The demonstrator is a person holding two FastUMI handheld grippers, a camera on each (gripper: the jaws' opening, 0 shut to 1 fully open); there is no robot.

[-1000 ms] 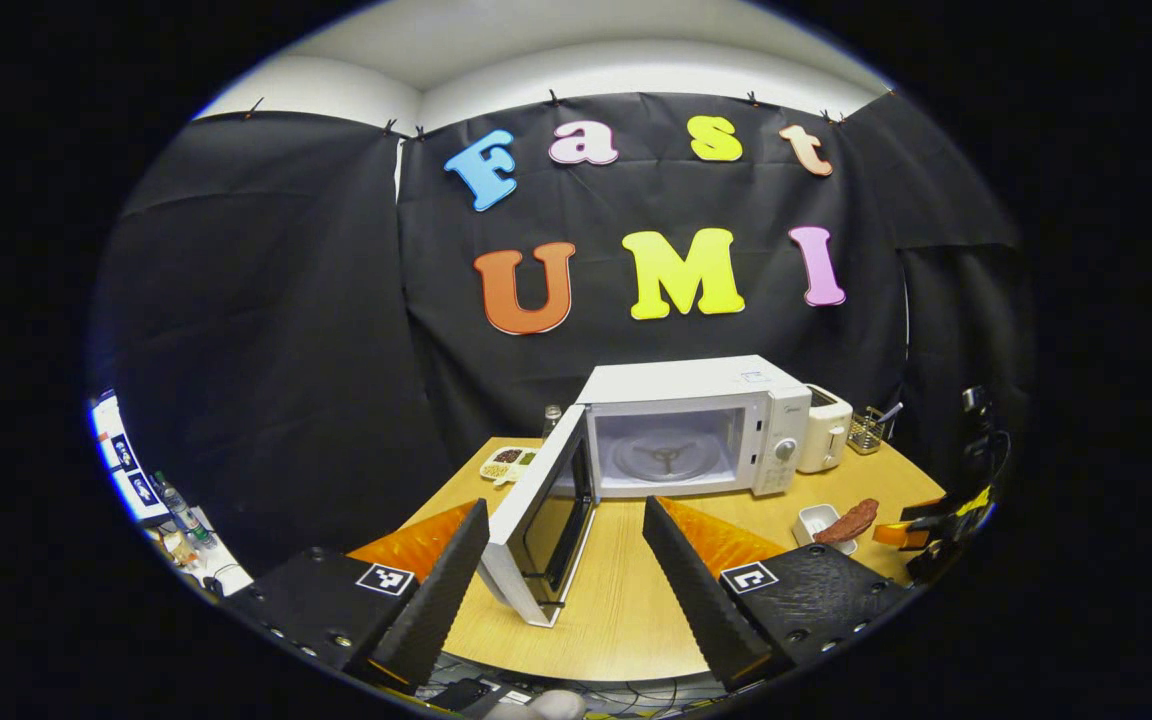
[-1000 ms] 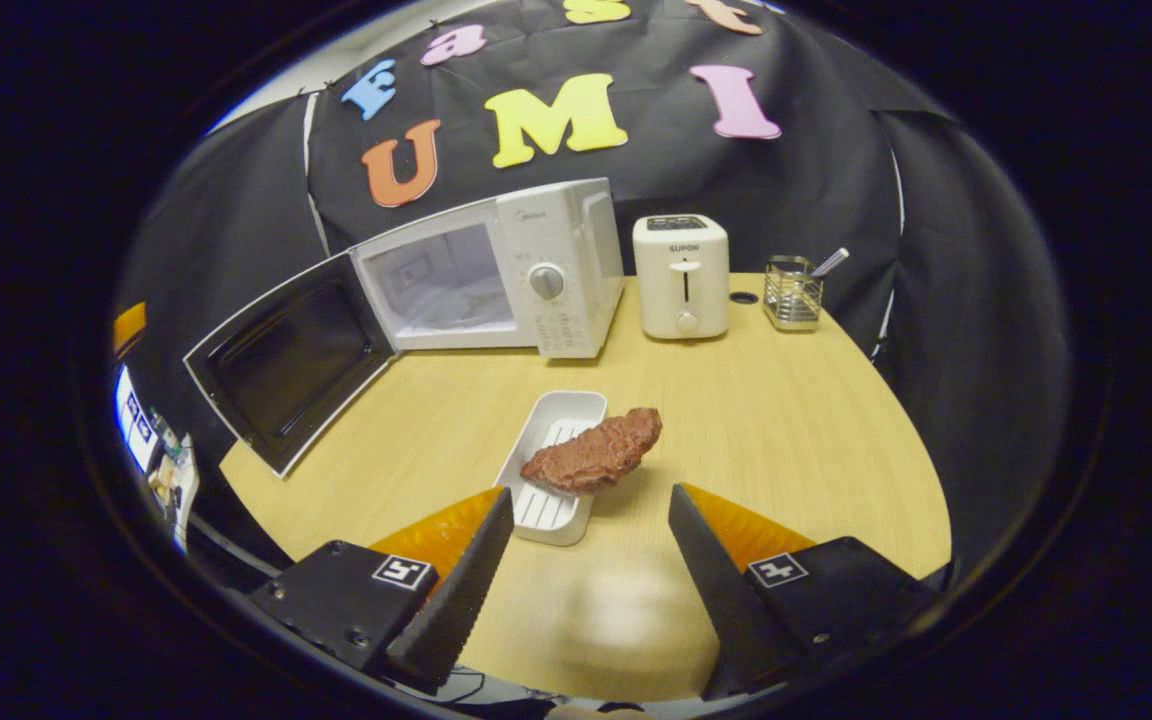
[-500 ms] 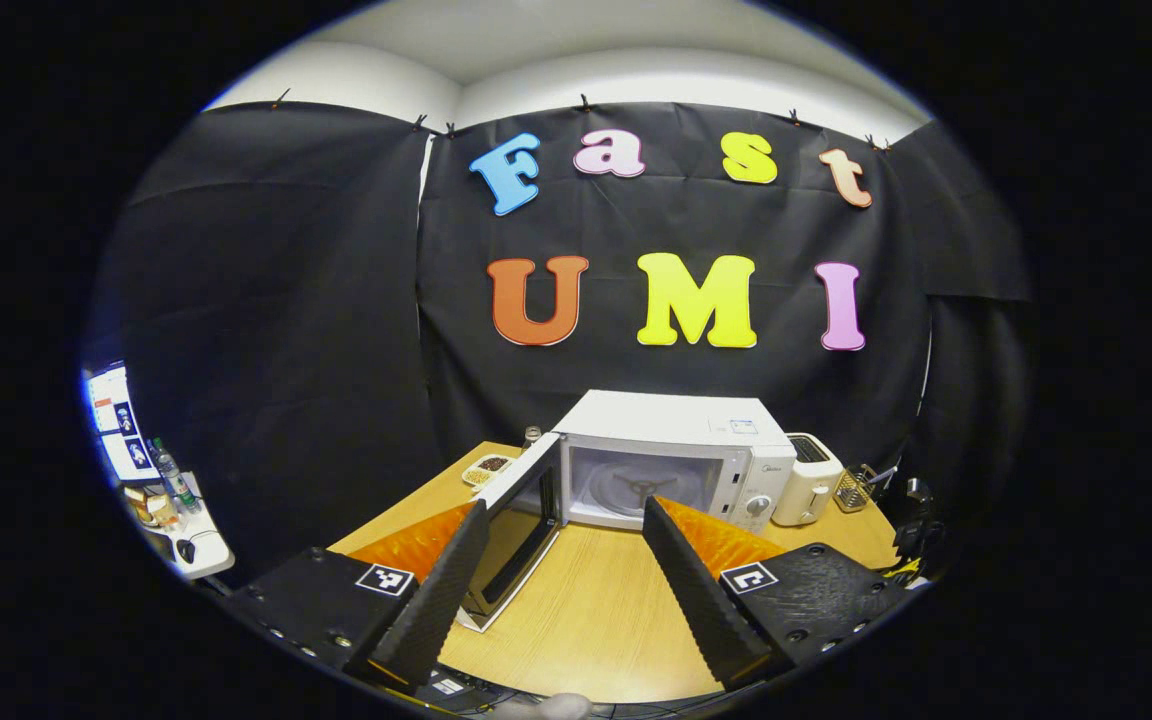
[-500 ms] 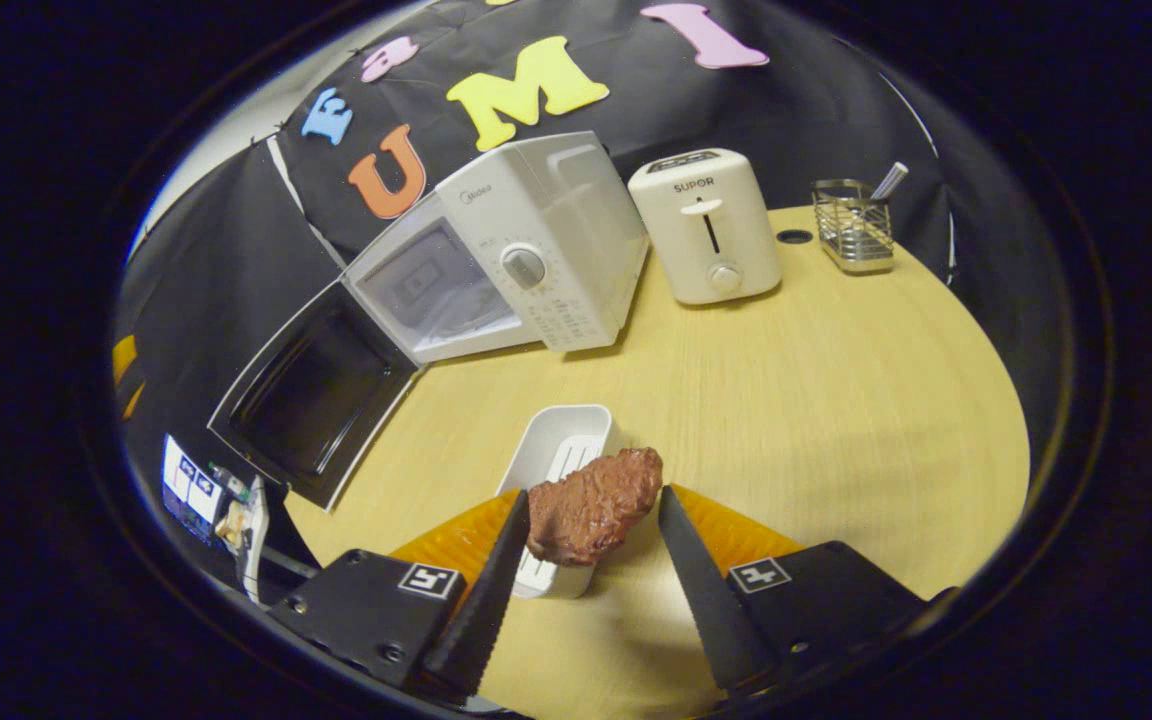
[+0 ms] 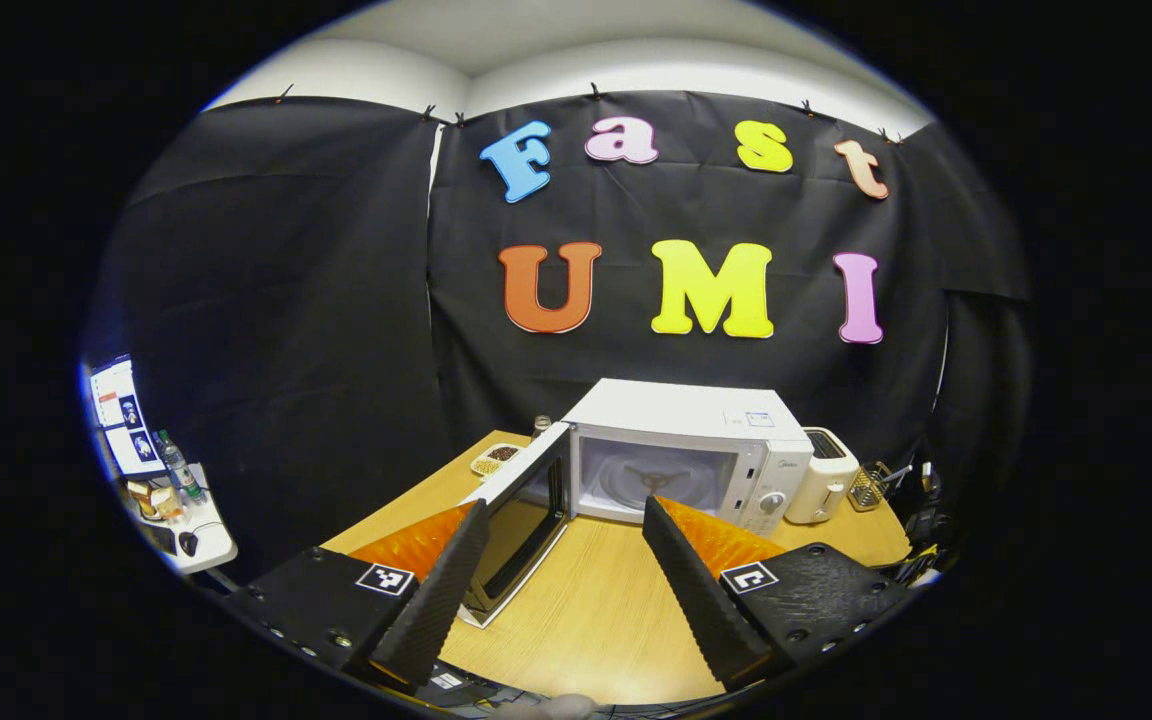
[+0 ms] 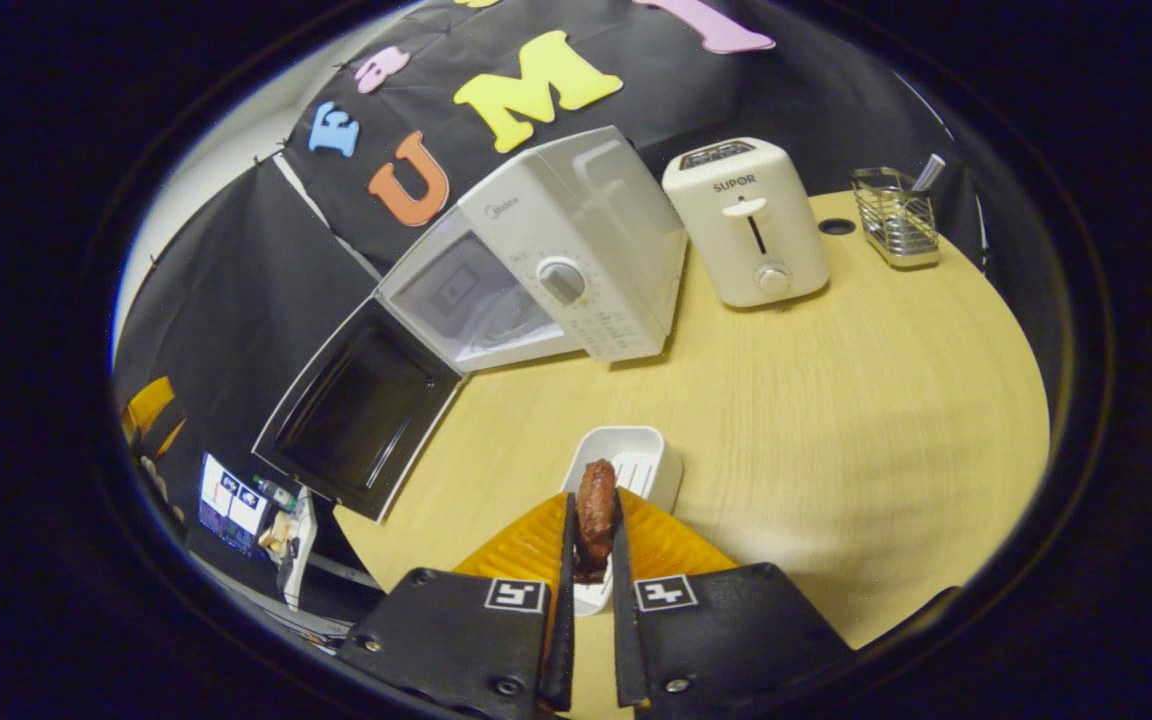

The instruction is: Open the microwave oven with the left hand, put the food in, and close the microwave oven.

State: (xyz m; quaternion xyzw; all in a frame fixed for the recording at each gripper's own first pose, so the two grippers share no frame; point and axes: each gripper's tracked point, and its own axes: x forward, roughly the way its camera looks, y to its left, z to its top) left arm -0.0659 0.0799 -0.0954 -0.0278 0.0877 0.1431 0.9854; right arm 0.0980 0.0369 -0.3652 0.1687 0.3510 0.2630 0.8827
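**Meat pinched over its tray, microwave door open**

In the right gripper view the brown piece of meat (image 6: 596,510) sat low in the frame, just below centre, clamped between the two fingers of the right gripper (image 6: 593,560), which pressed on it from both sides with only a narrow gap left. The meat stood edge-on above the white slotted tray (image 6: 641,465), which lay on the pale wooden table (image 6: 836,400) just beyond the fingertips; whether the meat touched the tray could not be told.

Up and to the left of the tray stood the white microwave oven (image 6: 576,250), its cavity exposed and its door (image 6: 361,410) swung wide toward the lower left of the frame. To the right of the oven, in the upper right, stood a white toaster (image 6: 746,220), and farther right a wire basket (image 6: 896,215) with a utensil in it.

In the left gripper view the left gripper (image 5: 566,575) was spread wide at the bottom of the frame, holding nothing. Between and beyond its fingers the microwave oven (image 5: 696,450) sat at centre, door (image 5: 521,520) hanging open to the left, the turntable hub visible inside. The toaster (image 5: 821,475) stood right of it, and a small dish of food (image 5: 494,460) lay at the table's far left edge.
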